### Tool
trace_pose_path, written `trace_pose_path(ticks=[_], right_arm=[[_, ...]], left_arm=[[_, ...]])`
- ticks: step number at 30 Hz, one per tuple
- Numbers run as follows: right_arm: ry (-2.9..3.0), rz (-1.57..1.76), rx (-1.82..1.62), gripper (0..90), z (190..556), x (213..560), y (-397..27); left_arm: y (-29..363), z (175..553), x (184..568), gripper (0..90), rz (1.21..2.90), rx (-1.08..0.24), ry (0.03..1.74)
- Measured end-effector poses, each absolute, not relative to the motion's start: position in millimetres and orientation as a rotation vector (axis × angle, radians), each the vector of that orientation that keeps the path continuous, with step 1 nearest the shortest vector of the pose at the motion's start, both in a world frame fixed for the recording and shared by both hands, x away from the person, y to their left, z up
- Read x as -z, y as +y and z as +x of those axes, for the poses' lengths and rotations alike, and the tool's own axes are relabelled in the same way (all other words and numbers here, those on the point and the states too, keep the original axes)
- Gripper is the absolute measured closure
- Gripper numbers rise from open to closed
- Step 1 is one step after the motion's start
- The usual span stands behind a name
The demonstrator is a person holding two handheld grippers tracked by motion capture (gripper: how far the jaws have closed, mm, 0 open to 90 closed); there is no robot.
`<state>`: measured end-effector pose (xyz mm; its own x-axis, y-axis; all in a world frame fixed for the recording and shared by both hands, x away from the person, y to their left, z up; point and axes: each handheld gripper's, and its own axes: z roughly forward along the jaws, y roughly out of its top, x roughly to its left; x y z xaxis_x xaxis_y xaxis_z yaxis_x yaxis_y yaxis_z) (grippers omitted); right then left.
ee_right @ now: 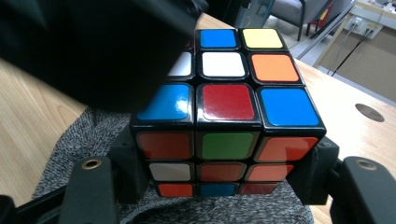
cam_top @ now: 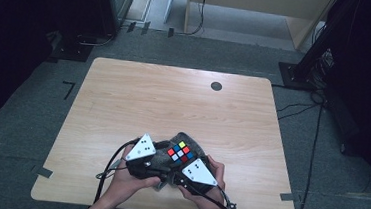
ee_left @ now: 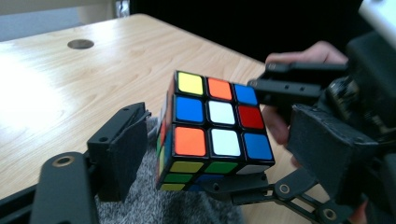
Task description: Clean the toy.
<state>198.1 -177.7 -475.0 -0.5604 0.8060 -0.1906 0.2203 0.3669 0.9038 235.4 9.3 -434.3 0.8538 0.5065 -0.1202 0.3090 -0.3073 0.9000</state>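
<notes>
Field notes, near edge of the table (cam_top: 124, 89).

I see the puzzle cube (cam_top: 180, 152) at the near middle of the wooden table, between my two grippers, above a grey knitted cloth (cam_top: 193, 144) that spreads under and behind it. Its top face shows mixed stickers: yellow, blue, red, white and orange.

Right gripper (ee_right: 219, 184): in the right gripper view, its two black jaws sit against the cube's lower left and right sides, pads pressed to the bottom layer. I read this as a firm grip on the cube. The cube's front face shows orange, green, white and blue squares, and the grey cloth lies right below it. A dark, blurred mass covers the upper left of this view; I cannot tell exactly what it is.

Left gripper (ee_left: 224, 154): in the left gripper view, its jaws stand apart on either side of the cube. The left pad (ee_left: 123, 154) is clear of the cube with a gap showing, and the right pad sits off to the right, also apart from it. So these jaws are spread and not clamping anything. The cube looks tilted in this view, with the cloth beneath.

Farther off on the table is a small dark round hole (cam_top: 216, 86), toward the far right. Both of my hands hold the grippers close together at the near edge.
</notes>
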Motion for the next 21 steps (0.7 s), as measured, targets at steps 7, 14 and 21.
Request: trace_pose_path(ticks=[7,14,21], right_arm=[[1.990,0.809,-1.131,34.6,193.1,476.5,-168.3],[1.972,0.786,-1.110,34.5,190.7,476.8,-164.8],[1.961,0.767,-1.124,34.0,190.1,477.8,-164.7]], left_arm=[[1.5,236.6,440.0,21.0,1.985,-0.236,0.647],[4.7,238.3,440.6,30.5,1.984,-0.213,0.657],[13.4,244.5,438.9,34.1,1.958,-0.128,0.670]])
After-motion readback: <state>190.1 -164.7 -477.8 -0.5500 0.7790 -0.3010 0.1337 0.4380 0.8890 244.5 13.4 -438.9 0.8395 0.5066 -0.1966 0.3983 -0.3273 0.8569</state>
